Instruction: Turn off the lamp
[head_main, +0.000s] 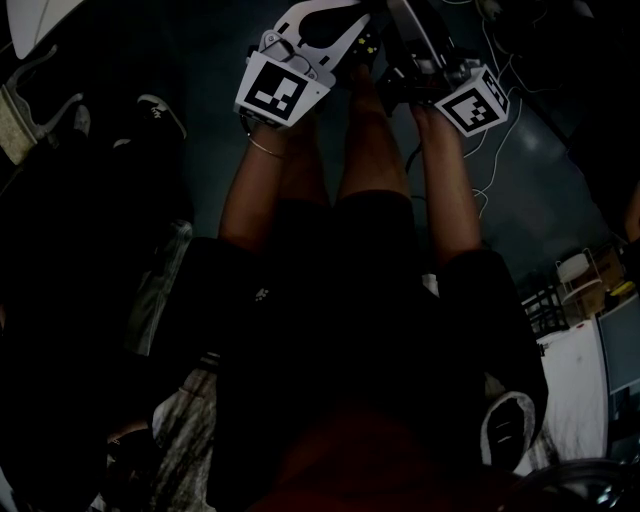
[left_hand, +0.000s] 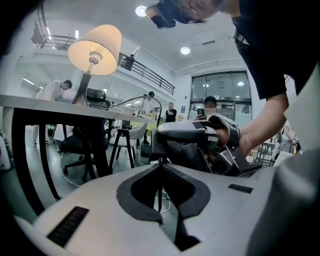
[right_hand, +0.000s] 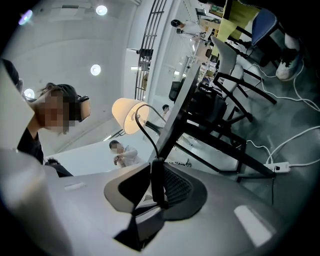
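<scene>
- Clamping a black inline switch (right_hand: 158, 182) in the right gripper (right_hand: 156, 175), both of the 2 jaws closed against its sides.
- Above those jaws and slightly to their left: the lamp (right_hand: 129, 116), shade glowing, not yet switched off.
- Holding the left gripper (left_hand: 161, 172) just under the right one, its jaws drawn nearly together with only a narrow gap between.
- In that gap: a thin black cord (left_hand: 159, 185), hanging straight down from the right gripper; impossible to tell whether pinched by the pads.
- Up and to the left of the left jaws, well beyond them: the lit lamp, upright on a table (left_hand: 60, 103).
</scene>
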